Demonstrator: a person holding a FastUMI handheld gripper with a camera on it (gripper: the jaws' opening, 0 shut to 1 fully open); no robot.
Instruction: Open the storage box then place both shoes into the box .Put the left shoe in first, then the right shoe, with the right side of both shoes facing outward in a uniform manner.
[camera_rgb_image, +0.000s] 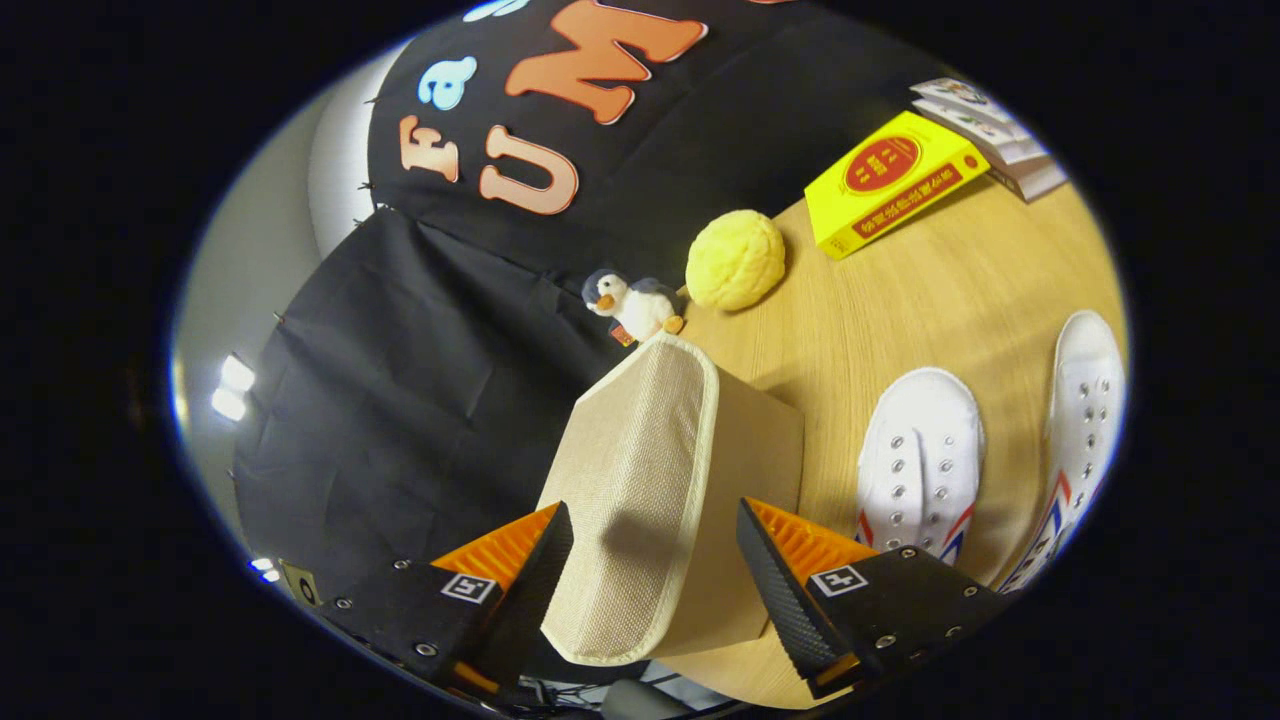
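While the jaws gape around the storage box (650, 490) lid, both shoes (920, 460) lie toes away.

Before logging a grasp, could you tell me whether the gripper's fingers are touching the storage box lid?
Cannot tell: gripper view shows the lid between the fingers, contact unclear.

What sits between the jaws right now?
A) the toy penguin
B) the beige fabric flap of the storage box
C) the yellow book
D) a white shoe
B: the beige flap of the storage box lies between the open jaws of the gripper, while the two white shoes stand apart on the table.
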